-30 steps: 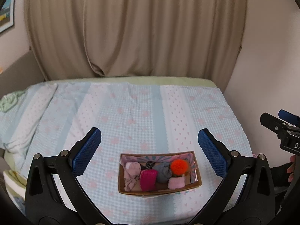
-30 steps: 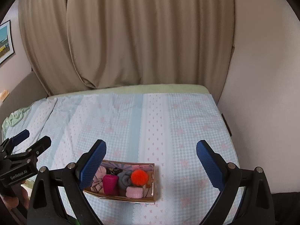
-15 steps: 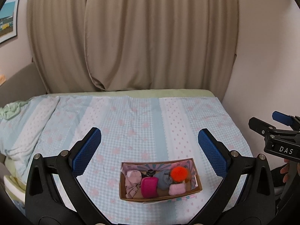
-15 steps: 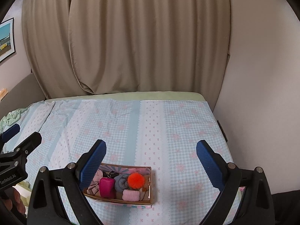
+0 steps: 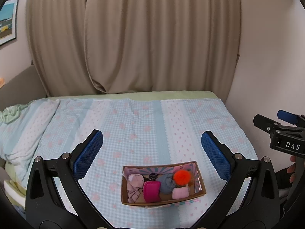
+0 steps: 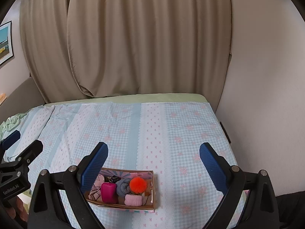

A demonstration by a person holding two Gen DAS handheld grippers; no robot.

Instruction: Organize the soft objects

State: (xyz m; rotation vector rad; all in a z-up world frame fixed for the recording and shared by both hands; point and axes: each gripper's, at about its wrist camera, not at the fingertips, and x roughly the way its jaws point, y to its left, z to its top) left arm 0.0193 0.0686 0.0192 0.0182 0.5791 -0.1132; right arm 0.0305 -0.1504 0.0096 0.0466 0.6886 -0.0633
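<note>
A: What's different from a second ago?

B: Both claws have pulled up and back from the bed [image 5: 144, 118]. In the left wrist view the box [image 5: 164, 200] sits lower and a shade smaller than before, and more curtain [image 5: 133, 38] shows above it. Nothing in the box has shifted.

A: And the claws themselves?

B: The left claw [image 5: 151, 153] is spread wide with nothing between its pads. The right claw [image 6: 153, 164] is the same, gaping and empty. Each one also shows at the edge of the other's view, off to the side of the box.

A: Where are the soft things?

B: All in the box, which rests on the checked bedcover near the front edge. An orange pompom [image 5: 182, 177] sits at the right, a grey bundle [image 5: 166, 185] just beside it, a pink roll [image 5: 180, 193] in front of those, a magenta piece [image 5: 151, 190] in the middle and a pale pink cloth [image 5: 134, 186] at the left. There's something small and dark at the back; I can't tell what.

A: So what does the retreat mean?

B: I see nothing loose on the bedcover, so I'd judge the sorting done and this the withdrawal at the end.
</note>
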